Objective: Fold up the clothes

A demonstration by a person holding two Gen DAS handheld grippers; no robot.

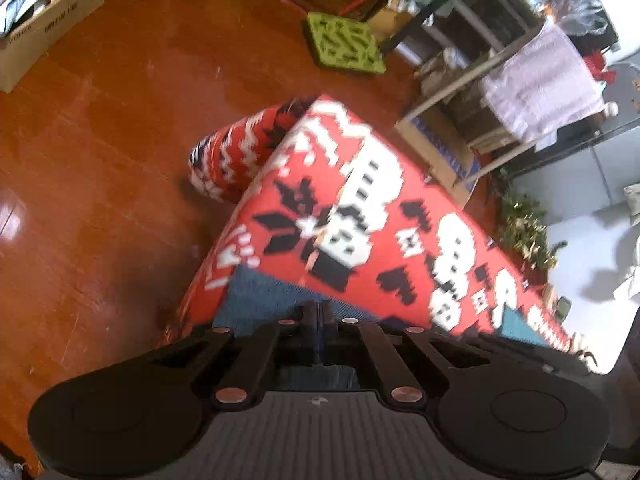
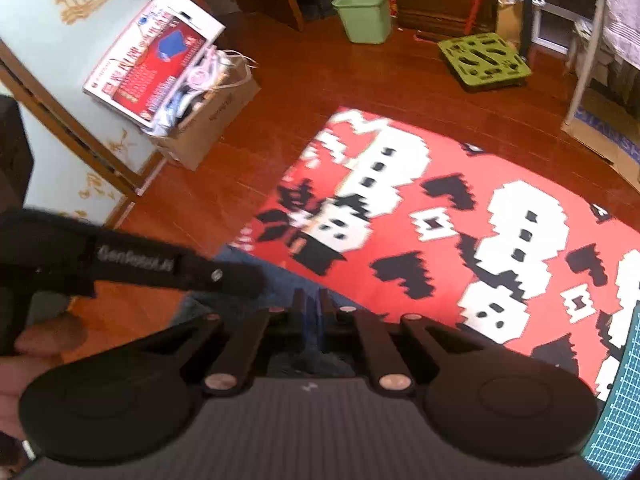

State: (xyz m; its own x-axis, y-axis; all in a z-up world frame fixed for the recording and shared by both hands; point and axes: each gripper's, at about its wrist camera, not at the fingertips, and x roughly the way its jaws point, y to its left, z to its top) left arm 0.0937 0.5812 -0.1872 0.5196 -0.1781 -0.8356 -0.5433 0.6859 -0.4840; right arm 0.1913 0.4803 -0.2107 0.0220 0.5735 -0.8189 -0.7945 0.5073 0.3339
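Observation:
A red garment (image 1: 360, 216) with white and black knit-style figures spreads out ahead of both grippers, and one patterned sleeve (image 1: 228, 160) hangs off its far left corner. A blue denim-like cloth (image 1: 264, 296) shows at its near edge. My left gripper (image 1: 318, 314) is shut on that blue cloth. In the right wrist view the red garment (image 2: 440, 220) fills the middle. My right gripper (image 2: 310, 304) is shut on the blue cloth (image 2: 256, 258) too. My left gripper (image 2: 252, 280) reaches in from the left, held by a hand (image 2: 44, 340).
The wooden floor (image 1: 100, 160) lies below. On it are a green bin (image 2: 364, 16), a green plastic stool (image 2: 484, 60), a cardboard box of papers (image 2: 200, 120) and metal racks (image 1: 480, 60). A teal cutting mat (image 2: 624, 380) shows at the lower right.

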